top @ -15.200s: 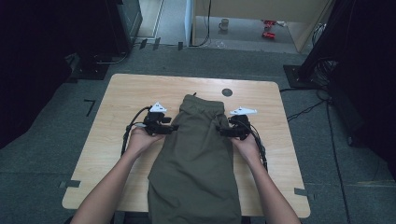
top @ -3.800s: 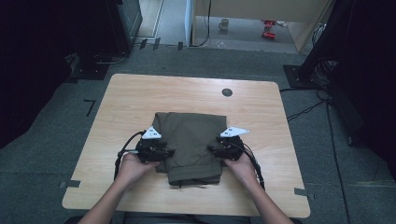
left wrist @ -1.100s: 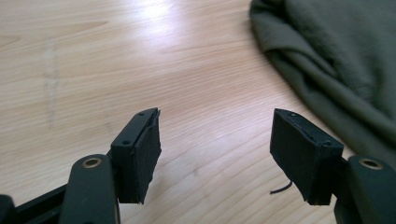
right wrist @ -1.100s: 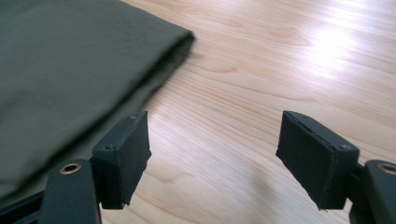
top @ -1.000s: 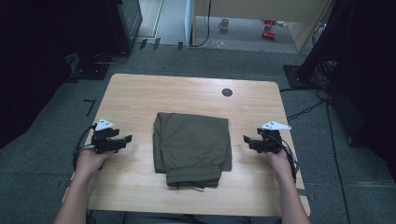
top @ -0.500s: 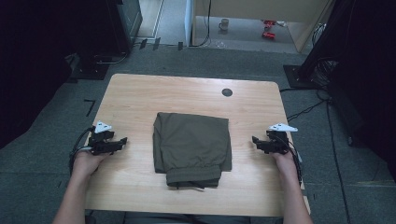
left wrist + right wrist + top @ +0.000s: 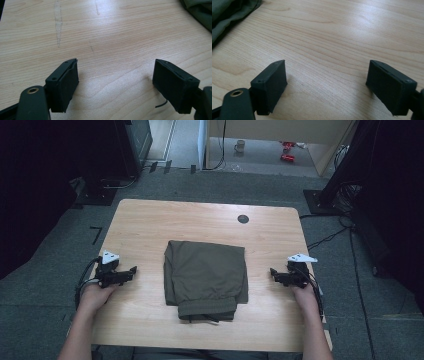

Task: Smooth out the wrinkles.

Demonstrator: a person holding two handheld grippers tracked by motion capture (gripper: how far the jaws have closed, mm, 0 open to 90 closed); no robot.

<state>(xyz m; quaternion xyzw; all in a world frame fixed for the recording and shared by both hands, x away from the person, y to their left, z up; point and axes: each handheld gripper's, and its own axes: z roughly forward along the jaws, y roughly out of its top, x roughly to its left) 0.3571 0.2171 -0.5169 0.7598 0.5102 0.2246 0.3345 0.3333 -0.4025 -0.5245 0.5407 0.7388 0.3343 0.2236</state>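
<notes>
Both grippers farther apart, table bare.

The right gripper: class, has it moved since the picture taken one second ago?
Yes. In the high view the right gripper has slid outward, away from the folded olive trousers, toward the table's right edge; its jaws stand open.

I see my left tool low at the left side of the bench, held in my left hand, with the forearm coming up from the bottom edge and the jaws pointing inward toward the middle. My right tool mirrors it at the right side in my right hand, jaws also pointing inward. In both gripper views the black jaws stand wide apart with nothing between them.
</notes>
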